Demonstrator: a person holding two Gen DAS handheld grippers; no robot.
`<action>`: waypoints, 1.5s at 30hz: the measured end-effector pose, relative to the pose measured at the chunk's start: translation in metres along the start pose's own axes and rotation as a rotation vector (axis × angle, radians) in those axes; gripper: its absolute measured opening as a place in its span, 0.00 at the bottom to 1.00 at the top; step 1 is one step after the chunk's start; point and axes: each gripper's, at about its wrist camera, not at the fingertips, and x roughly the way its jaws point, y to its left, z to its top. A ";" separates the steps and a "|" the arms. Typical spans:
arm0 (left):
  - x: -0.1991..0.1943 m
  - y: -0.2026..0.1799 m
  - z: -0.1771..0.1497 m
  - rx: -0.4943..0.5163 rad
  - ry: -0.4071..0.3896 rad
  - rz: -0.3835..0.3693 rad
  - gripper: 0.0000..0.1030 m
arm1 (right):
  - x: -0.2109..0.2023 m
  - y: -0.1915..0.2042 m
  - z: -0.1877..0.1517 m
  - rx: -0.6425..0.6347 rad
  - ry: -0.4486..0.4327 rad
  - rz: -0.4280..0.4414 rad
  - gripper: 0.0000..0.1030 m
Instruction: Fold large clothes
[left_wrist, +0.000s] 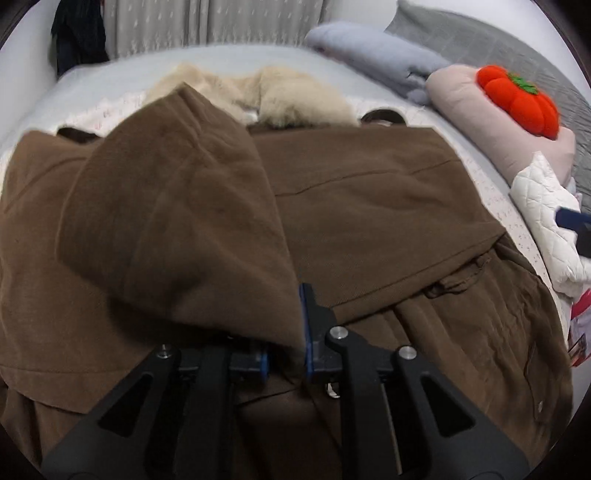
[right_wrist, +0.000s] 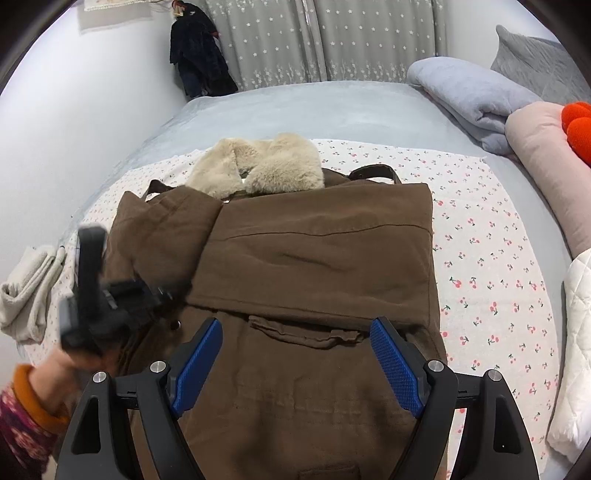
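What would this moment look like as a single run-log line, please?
left claw: shut on brown coat sleeve, folding inward | right claw: open above coat | bed

The left claw (left_wrist: 286, 354) pinches a raised fold of the brown coat (left_wrist: 369, 206), which lies spread over the bed (left_wrist: 110, 77), its cream fur collar (left_wrist: 280, 96) at the far end.
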 end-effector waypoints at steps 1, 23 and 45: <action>-0.005 -0.001 0.000 -0.013 0.016 -0.019 0.26 | 0.000 0.001 0.002 0.002 -0.002 0.006 0.82; -0.091 0.173 -0.003 -0.299 -0.105 0.150 0.64 | 0.126 0.202 0.037 -0.395 0.003 0.025 0.74; -0.056 0.160 -0.010 -0.169 0.065 0.184 0.64 | 0.108 0.002 0.009 0.259 0.085 0.270 0.68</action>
